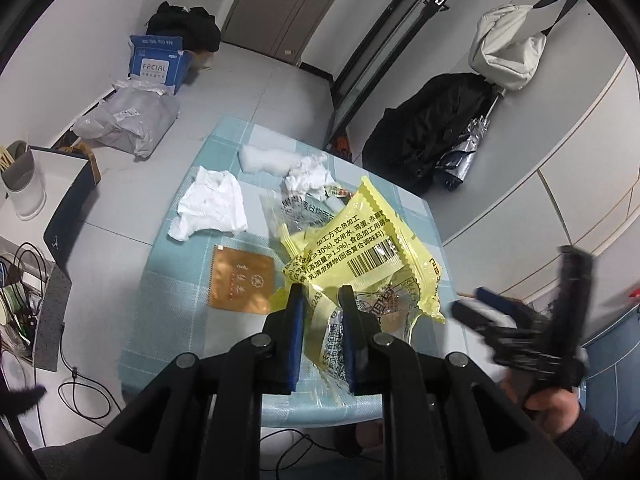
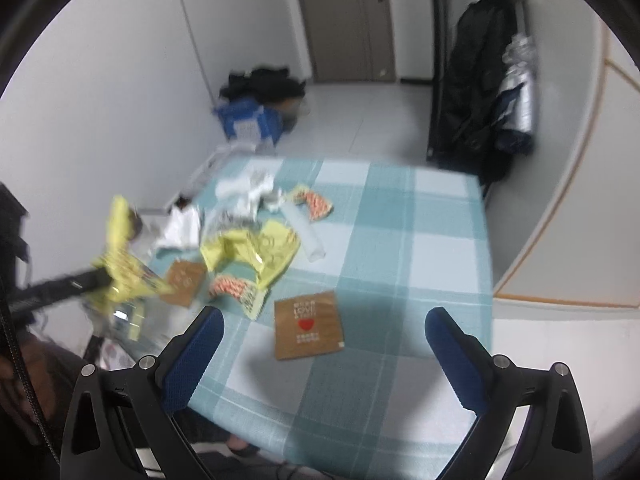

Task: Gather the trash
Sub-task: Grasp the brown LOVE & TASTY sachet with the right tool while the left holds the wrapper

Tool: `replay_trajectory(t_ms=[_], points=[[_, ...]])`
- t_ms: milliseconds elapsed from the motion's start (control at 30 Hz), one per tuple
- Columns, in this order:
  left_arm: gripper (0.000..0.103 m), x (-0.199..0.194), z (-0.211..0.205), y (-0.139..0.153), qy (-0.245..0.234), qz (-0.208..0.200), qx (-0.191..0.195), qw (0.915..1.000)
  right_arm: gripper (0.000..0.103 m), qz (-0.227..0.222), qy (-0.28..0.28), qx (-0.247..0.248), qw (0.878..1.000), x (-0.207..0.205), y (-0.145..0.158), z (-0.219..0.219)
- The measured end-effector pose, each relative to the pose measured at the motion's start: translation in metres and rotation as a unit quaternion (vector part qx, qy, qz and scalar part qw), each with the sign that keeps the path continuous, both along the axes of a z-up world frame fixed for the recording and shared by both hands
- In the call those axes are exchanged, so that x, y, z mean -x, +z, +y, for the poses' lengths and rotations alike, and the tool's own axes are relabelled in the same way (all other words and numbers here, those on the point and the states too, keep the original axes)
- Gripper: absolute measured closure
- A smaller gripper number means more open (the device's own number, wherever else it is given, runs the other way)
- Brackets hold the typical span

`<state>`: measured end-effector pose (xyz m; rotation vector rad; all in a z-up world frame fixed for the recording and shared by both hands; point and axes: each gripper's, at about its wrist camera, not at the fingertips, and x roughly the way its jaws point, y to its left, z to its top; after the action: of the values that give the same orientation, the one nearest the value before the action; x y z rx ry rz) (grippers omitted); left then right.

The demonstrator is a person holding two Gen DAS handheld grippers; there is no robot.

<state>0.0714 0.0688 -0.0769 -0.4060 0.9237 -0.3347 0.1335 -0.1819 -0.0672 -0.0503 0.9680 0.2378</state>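
Observation:
My left gripper [image 1: 321,294] is shut on a yellow printed snack wrapper [image 1: 360,248] and holds it above the checked table [image 1: 168,300]. The same wrapper [image 2: 120,268] shows at the left of the right wrist view. My right gripper [image 2: 324,320] is open and empty above the table's near edge; it also shows blurred at the right of the left wrist view [image 1: 516,320]. On the table lie a brown packet with a red heart [image 2: 308,330], another brown packet [image 1: 242,282], crumpled white tissues [image 1: 212,204], a second yellow wrapper [image 2: 256,250] and orange-patterned wrappers [image 2: 316,204].
The floor behind the table holds a blue FACIAL box [image 1: 158,64], a grey plastic parcel [image 1: 128,120] and dark clothes [image 1: 184,26]. A black coat [image 1: 424,132] and an umbrella [image 1: 468,148] hang at the right. Cables [image 1: 84,396] and a shelf sit at the left.

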Motion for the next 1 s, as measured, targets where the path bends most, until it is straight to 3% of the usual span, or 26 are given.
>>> replay_trajectory(t_ms=[167, 300, 400, 667, 867, 1000], points=[[0.091, -0.001, 0.01, 0.001, 0.005, -0.005, 0.009, 0.9999, 0.017, 0.061, 0.015, 0.037, 0.997, -0.021, -0.044, 0.02], [0.091, -0.002, 0.016, -0.001, 0.011, -0.002, 0.023, 0.9997, 0.019, 0.057, 0.018, 0.073, 0.996, -0.022, -0.066, 0.035], [0.091, -0.003, 0.02, -0.003, 0.013, 0.004, 0.031, 0.9994, 0.031, 0.057, 0.026, 0.107, 0.992, -0.024, -0.075, 0.043], [0.091, -0.005, 0.02, -0.006, 0.01, 0.015, 0.042, 0.999, 0.04, 0.07, 0.033, 0.095, 0.992, -0.03, -0.082, 0.044], [0.091, -0.007, 0.019, -0.006, 0.004, 0.021, 0.043, 0.9989, 0.06, 0.065, 0.029, 0.091, 0.993, -0.026, -0.08, 0.043], [0.091, -0.005, 0.018, -0.005, 0.006, 0.02, 0.045, 0.9988, 0.064, 0.063, 0.028, 0.089, 0.994, -0.019, -0.08, 0.04]])
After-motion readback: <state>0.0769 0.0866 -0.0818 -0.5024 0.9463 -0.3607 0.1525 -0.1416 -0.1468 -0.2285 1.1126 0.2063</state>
